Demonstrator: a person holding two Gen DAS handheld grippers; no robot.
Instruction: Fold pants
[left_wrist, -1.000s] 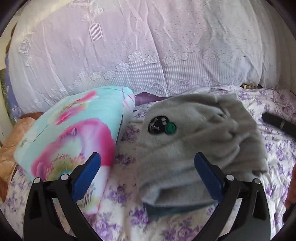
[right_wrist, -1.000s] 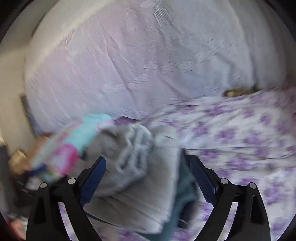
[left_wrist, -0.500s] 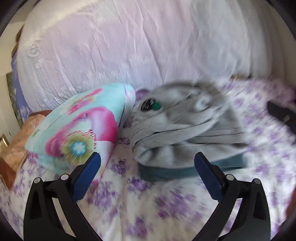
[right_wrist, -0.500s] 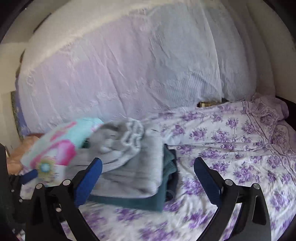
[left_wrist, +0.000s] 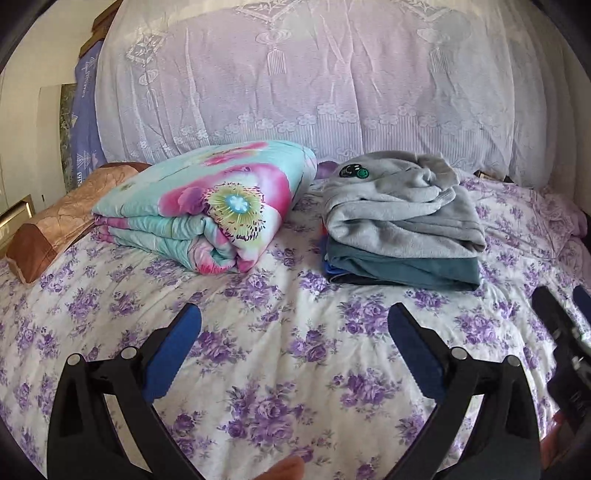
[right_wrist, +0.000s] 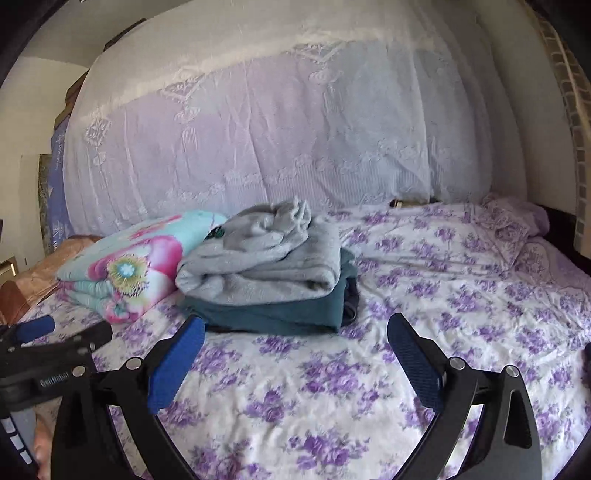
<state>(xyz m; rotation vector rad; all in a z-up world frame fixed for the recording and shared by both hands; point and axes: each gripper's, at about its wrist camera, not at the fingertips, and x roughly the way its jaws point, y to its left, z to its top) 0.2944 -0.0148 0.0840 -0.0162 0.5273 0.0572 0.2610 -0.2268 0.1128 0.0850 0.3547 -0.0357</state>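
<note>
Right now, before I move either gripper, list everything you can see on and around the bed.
grey pants: one, folded, top of the clothes stack.
teal garment: one, folded, under the grey pants.
quilt: one, turquoise and pink floral, folded, left of the stack.
brown pillow: one, far left edge of the bed.
bedsheet: one, white with purple flowers, covers the bed.
lace cover: one, white, draped behind the bed.
left gripper: black with blue pads, open, empty, above the sheet.
right gripper: same, open, empty.

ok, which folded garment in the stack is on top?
The grey fleece garment, with a small dark-and-green badge. It lies on the teal garment, of which only the folded edge shows beneath it.
</note>
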